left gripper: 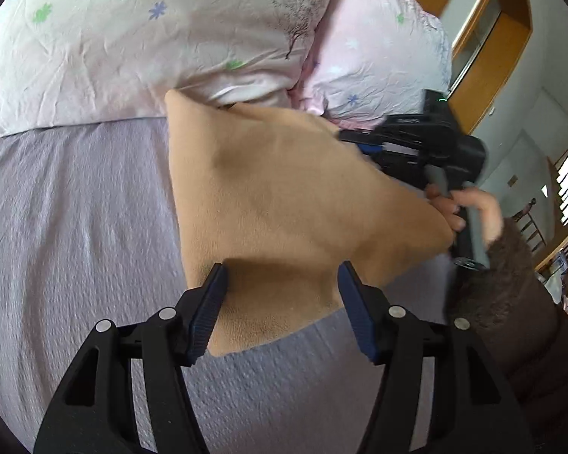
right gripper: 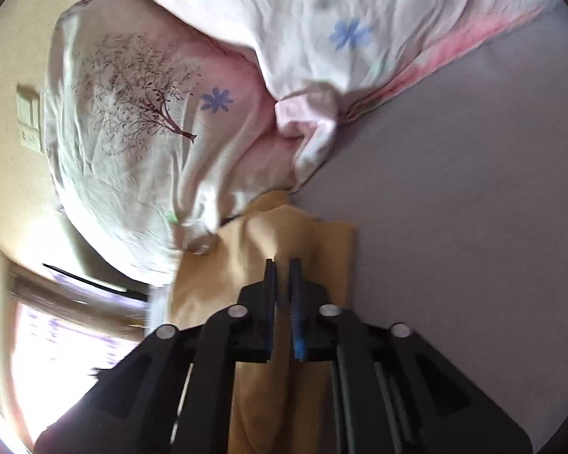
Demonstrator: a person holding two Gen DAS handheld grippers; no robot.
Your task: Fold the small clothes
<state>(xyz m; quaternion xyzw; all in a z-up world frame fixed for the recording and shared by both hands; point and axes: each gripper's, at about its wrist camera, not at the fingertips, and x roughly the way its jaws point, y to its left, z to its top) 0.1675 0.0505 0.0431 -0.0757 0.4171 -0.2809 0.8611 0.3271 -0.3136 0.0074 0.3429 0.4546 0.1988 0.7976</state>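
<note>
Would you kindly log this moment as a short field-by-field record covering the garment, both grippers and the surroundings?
garment: tan fleece cloth, partly lifted off the bed
left gripper: open, jaws either side of the cloth's near edge
right gripper: shut on the cloth, raising one side
surface: grey bedsheet
nearby: pale floral duvet, bunched beyond the cloth
fold status: not yet finished

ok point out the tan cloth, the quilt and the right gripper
tan cloth [left gripper: 276, 196], left wrist view, middle of its lifted panel
quilt [left gripper: 132, 38], left wrist view, its flowered top
right gripper [right gripper: 283, 265], right wrist view, between its fingertips
</note>
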